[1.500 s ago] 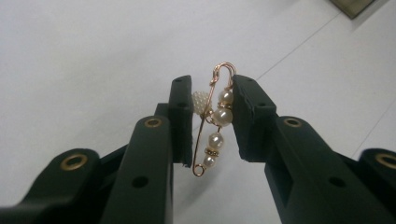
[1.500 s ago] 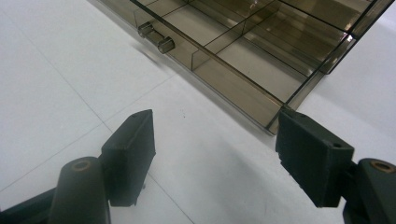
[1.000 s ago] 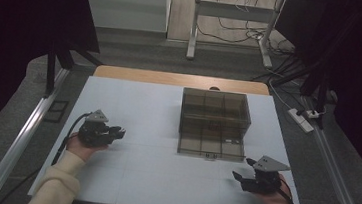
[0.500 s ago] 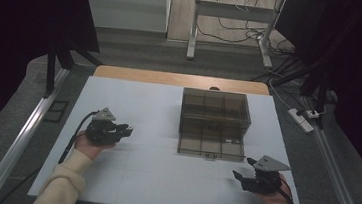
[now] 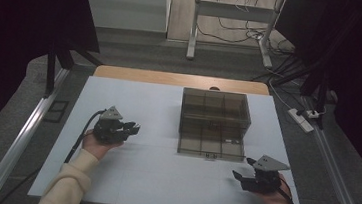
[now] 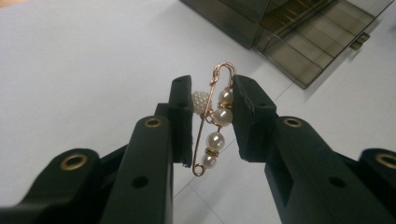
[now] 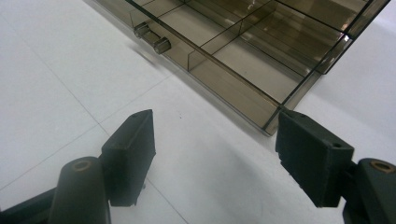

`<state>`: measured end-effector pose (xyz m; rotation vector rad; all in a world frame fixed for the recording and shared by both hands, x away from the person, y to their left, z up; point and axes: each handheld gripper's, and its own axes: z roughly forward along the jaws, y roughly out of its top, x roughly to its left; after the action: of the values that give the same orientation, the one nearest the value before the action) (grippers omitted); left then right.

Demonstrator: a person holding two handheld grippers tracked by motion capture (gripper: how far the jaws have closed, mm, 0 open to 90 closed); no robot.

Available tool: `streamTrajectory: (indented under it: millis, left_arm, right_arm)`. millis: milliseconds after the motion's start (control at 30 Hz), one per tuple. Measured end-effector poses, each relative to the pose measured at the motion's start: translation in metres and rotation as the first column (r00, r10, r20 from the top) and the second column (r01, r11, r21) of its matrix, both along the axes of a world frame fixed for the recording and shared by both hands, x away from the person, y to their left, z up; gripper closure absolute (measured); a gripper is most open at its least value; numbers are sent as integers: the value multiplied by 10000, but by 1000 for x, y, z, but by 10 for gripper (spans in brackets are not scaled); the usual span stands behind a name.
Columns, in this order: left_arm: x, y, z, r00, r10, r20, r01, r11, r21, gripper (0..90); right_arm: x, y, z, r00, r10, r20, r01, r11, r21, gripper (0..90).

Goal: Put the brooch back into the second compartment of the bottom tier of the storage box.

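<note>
White table [image 5: 162,175]: left gripper [image 6: 212,112] clamps pearl pin [image 6: 212,123] (right gripper [image 7: 215,154] agape)

- Gold-coloured wire safety-pin brooch [image 6: 211,122] strung with round white pearl beads, one bead textured.
- Stands nearly upright, clasp end up, clamped between two black fingers [image 6: 181,116], above the white counter [image 6: 70,70].

A lab: black curtains [image 5: 31,22] (all round) enclose a white table [image 5: 152,174].

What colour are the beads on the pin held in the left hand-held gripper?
White pearl beads on a rose-gold metal pin, clearest in the left gripper view.
</note>
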<state>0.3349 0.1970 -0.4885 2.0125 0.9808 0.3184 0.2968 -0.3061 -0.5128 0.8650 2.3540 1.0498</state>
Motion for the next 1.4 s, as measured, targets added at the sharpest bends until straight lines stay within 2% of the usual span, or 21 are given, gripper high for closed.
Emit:
streamTrajectory:
  millis: [400,900,1133,1400]
  left_arm:
    - [4,-13,1,9997,-229,-7,229,9996,-142,689]
    - [15,-47,4,9963,-864,49,864,9962,-123,689]
    - [17,-56,3,9950,-994,48,994,9950,-55,689]
    - [22,-61,1,9950,-1001,-33,999,9941,-414,689]
  right_arm:
    - [0,0,0,10000,-19,6,19,10000,-15,280]
    - [0,0,0,10000,-16,21,16,10000,-17,280]
    - [1,0,0,10000,-12,22,12,10000,-2,280]
    - [1,1,0,10000,6,56,-6,10000,-32,280]
